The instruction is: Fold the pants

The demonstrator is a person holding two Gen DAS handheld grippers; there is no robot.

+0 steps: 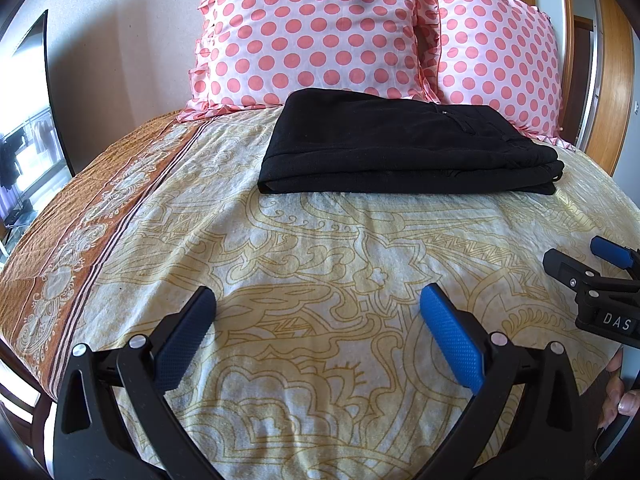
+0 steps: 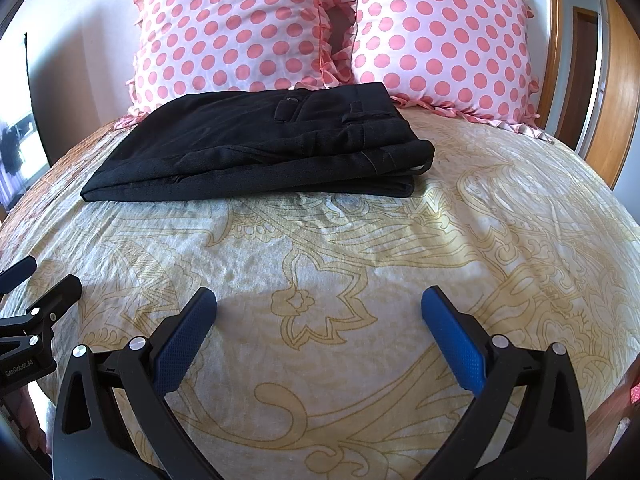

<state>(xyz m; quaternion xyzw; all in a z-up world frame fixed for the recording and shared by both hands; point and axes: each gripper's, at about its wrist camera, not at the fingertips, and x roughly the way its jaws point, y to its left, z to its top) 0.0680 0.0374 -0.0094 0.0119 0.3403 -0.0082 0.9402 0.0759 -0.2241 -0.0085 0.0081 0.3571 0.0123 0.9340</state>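
Note:
Black pants (image 1: 400, 144) lie folded in a flat rectangular stack on the bed, in front of the pillows; they also show in the right wrist view (image 2: 260, 148), waistband and belt loops to the right. My left gripper (image 1: 318, 300) is open and empty, held above the bedsheet well short of the pants. My right gripper (image 2: 318, 300) is open and empty too, also back from the pants. The right gripper's tips show at the right edge of the left wrist view (image 1: 580, 260). The left gripper's tips show at the left edge of the right wrist view (image 2: 36, 276).
The bed is covered by a cream sheet with yellow floral print (image 1: 320, 264) and an orange border at the left (image 1: 80, 220). Two pink polka-dot pillows (image 1: 316, 28) (image 2: 444, 32) stand against the headboard. A wooden frame (image 1: 616, 80) is at the right.

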